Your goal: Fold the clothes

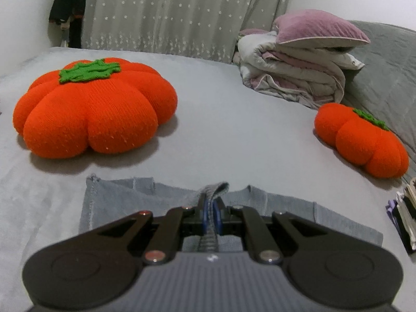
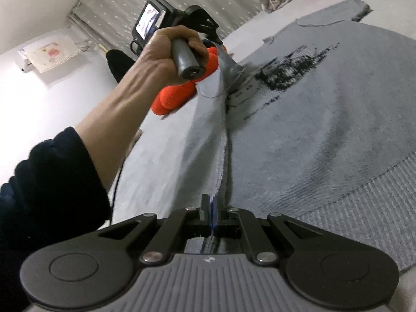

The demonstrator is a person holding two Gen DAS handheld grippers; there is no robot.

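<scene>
between the tips of my left gripper (image 1: 211,212) i have a pinched fold of the pale grey-blue knitted sweater (image 2: 325,119), both blades pressed tight on the cloth, and my right gripper (image 2: 212,212) is clamped the same way on the sweater's side edge near its ribbed hem (image 2: 351,202). the edge runs raised and taut from my right tips away to the far grip, where my left hand (image 2: 169,54) holds the other handle above the cloth. the rest of the sweater lies spread on the light grey bed sheet (image 1: 234,104) just under and to the right of my right tips, its dark woven picture (image 2: 283,70) facing up. it looks light, soft and floppy, a knit that will sag and stretch between two grips, so i judge it best held at the seam and the firmer ribbed hem, with the side carried over level to lay the fold straight. beyond my left tips, off to the left, sits a big orange knitted pumpkin cushion (image 1: 93,109), a smaller orange pumpkin cushion (image 1: 361,143) off to the right, then a stack of folded white and mauve quilts (image 1: 299,70), and farthest the grey star-dotted curtain (image 1: 169,13).
</scene>
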